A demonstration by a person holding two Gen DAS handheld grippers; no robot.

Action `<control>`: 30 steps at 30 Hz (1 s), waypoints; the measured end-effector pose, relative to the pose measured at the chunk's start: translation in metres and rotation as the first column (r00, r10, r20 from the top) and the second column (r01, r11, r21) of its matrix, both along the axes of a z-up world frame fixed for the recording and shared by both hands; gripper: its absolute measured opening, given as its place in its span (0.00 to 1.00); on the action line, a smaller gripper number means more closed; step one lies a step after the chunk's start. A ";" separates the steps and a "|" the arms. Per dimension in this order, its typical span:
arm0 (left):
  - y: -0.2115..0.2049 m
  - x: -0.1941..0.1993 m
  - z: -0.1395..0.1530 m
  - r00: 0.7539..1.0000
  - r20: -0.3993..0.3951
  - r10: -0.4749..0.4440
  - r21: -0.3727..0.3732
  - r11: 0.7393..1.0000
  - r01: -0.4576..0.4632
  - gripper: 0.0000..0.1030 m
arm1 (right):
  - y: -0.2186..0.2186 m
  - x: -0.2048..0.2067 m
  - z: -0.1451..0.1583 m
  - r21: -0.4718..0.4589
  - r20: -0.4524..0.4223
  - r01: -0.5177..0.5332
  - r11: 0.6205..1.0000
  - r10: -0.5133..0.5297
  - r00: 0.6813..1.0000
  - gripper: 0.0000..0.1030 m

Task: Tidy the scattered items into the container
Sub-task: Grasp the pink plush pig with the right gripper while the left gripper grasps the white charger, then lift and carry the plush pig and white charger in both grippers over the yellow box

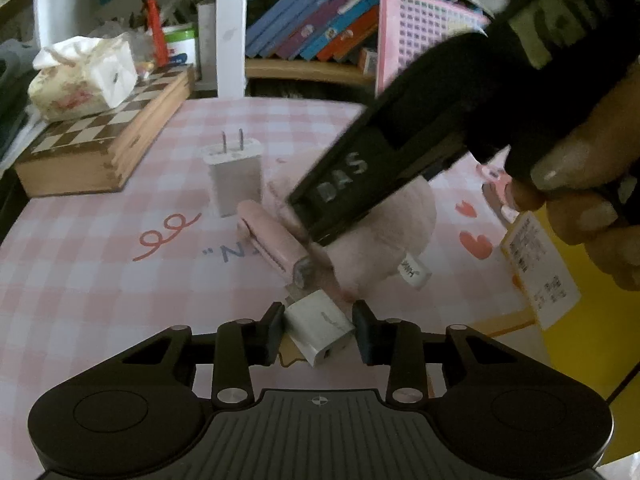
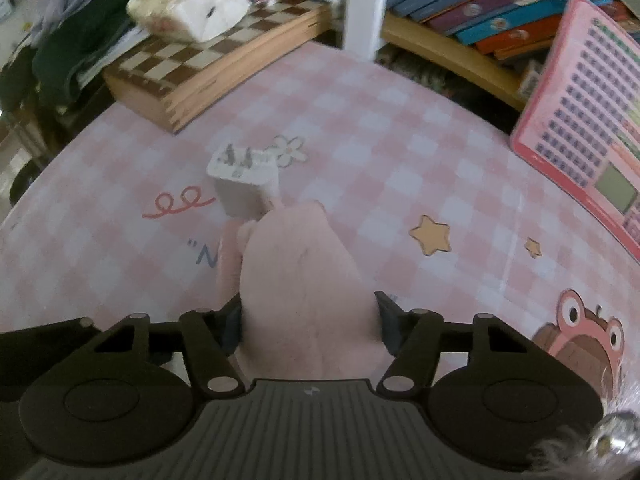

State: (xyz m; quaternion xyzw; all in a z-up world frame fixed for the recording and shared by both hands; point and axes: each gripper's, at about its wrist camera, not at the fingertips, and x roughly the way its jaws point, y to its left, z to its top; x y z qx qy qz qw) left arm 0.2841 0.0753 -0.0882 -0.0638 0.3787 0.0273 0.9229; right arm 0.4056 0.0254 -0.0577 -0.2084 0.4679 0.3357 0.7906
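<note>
Pink checked tablecloth (image 2: pixel 400 152), white adapter (image 1: pixel 318 330) (long axis diagonal) between left gripper (image 1: pixel 320 332) jaws

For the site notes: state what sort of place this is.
Probably a child's desk at home: a pink checked cartoon mat, children's books on a shelf, a chessboard box and a pink plush toy.

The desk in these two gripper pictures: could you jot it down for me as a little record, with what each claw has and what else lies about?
surface: pink checked desk mat
left gripper: closed on a small white adapter
right gripper: jaws around a pink plush toy, pads at its sides
still loose: white wall plug, prongs up; pink tube-like item beside the toy
container: yellow bin at the desk's right edge
background: chessboard box, tissue pack, books
</note>
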 end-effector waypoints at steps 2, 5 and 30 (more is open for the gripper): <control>0.003 -0.005 0.006 1.000 0.015 -0.003 0.001 1.000 0.003 0.34 | -0.007 0.000 0.005 0.024 0.009 0.033 0.999 -0.033 0.999 0.58; 0.008 -0.014 0.016 0.999 0.035 -0.004 -0.012 1.000 0.005 0.34 | -0.020 -0.001 0.017 0.058 0.010 0.082 0.995 -0.083 0.997 0.58; 0.027 -0.118 0.086 0.986 0.145 -0.082 -0.063 0.994 0.092 0.34 | -0.086 -0.125 0.087 0.257 0.007 0.152 0.954 -0.159 0.987 0.58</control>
